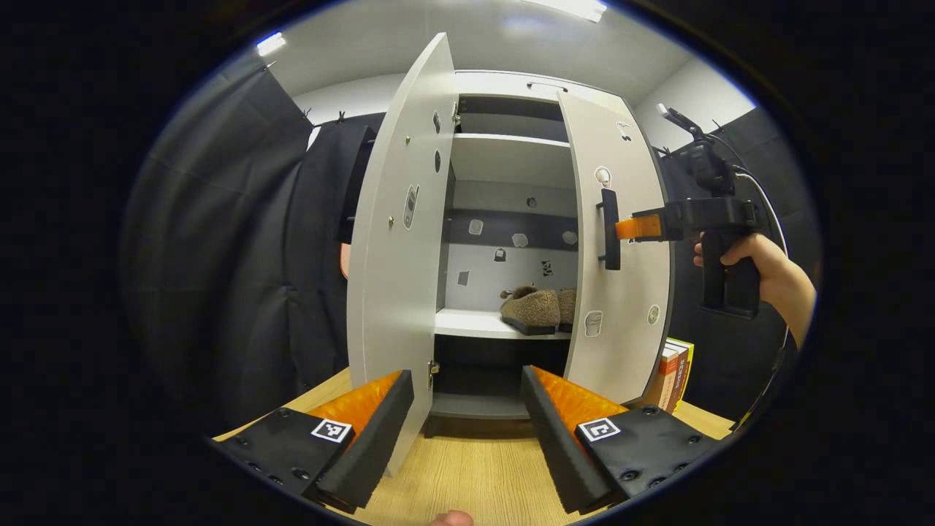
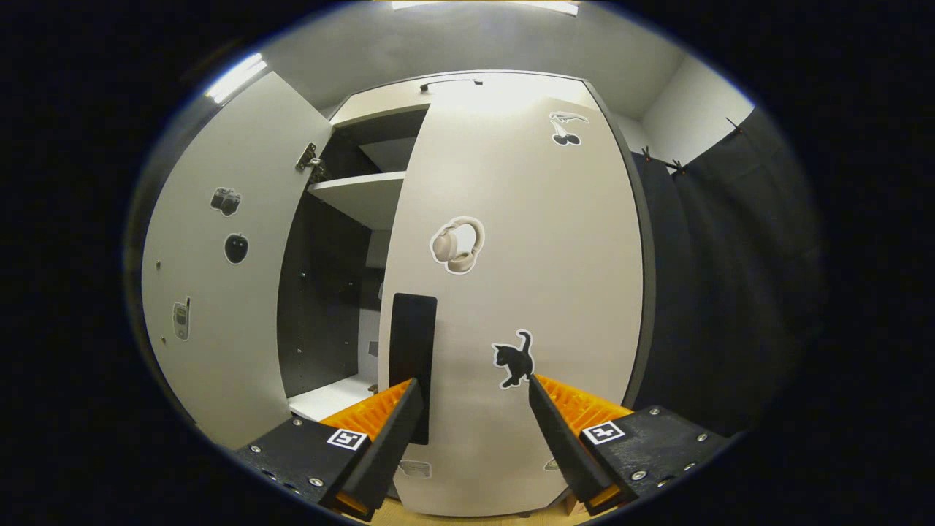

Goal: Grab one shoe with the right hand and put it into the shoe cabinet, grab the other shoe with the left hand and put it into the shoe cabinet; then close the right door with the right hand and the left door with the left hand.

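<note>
Left gripper view is showing my left gripper (image 1: 467, 409) spread wide over the wooden table (image 1: 475, 475), both brown furry shoes (image 1: 531, 310) sitting on the shoe cabinet (image 1: 504, 168) shelf. Right gripper view is showing my right gripper (image 2: 473, 424), also spread, at the right door (image 2: 511, 277) beside its black handle (image 2: 413, 343); no readable writing.

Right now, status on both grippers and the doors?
Right gripper open, against right door by its handle. Left gripper open, idle. Shoes shelved. Left door open.
</note>
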`<state>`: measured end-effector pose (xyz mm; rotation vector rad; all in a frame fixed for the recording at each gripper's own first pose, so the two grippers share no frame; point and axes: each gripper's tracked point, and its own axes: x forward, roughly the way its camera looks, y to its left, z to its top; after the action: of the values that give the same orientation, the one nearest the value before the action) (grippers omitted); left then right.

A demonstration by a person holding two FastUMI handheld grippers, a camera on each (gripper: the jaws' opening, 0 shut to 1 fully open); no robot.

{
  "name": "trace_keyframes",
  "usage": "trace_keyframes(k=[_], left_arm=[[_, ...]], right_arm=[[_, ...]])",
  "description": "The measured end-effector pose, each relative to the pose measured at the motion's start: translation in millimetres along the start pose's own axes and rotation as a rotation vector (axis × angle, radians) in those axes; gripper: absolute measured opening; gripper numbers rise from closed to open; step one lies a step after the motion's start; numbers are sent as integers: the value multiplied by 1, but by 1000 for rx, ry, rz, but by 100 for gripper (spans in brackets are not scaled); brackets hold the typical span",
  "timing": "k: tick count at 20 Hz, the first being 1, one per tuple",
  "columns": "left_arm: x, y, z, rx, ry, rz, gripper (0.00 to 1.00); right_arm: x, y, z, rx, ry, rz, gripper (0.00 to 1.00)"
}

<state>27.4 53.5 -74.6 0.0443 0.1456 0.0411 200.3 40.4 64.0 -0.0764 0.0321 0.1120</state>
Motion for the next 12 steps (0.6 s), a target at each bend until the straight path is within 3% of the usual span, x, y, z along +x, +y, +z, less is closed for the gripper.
trace_keyframes(k=[2, 3, 12], left_arm=[[-1, 1, 1, -3, 3, 1, 94], [0, 3, 2, -4, 3, 0, 100], [-9, 22, 12, 13, -3, 48, 96]], right_arm=[[7, -1, -1, 6, 4, 1, 90], [10, -1, -2, 14, 6, 1, 90], [15, -6, -7, 39, 20, -14, 91]])
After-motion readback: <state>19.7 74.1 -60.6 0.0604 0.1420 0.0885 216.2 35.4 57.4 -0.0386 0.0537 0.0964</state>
